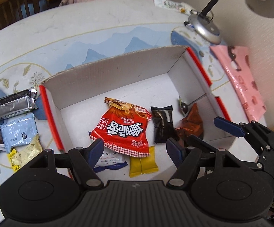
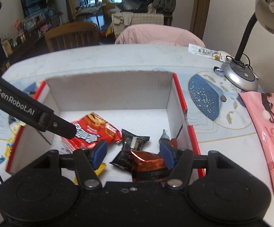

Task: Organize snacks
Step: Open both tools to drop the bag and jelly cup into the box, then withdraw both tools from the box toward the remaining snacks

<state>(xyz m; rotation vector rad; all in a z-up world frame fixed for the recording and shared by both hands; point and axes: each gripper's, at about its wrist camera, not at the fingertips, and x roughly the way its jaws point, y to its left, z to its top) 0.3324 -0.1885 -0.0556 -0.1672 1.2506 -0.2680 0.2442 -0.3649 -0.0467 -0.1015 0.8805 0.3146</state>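
A white cardboard box with red edges [image 1: 118,75] [image 2: 110,90] sits on the table. Inside lie a big red snack bag [image 1: 123,128] [image 2: 97,130], a black packet [image 1: 162,124] [image 2: 131,145], a brown-orange packet [image 1: 190,124] [image 2: 150,166], a yellow packet [image 1: 142,162] and a white-blue packet [image 1: 110,160]. My left gripper [image 1: 135,151] is open above the box's near side, empty. My right gripper [image 2: 133,155] is open over the brown-orange packet, empty; it also shows at the right of the left wrist view [image 1: 229,127]. Left of the box lie a silver packet [image 1: 14,104], a light-blue packet [image 1: 18,130] and a pale-yellow packet [image 1: 26,151].
A silver desk lamp [image 2: 239,75] [image 1: 205,28] stands at the back right. A pink bag [image 2: 269,132] [image 1: 239,79] lies at the right by the wall. A flat wrapper [image 2: 205,53] lies at the far edge. Chairs stand behind the table.
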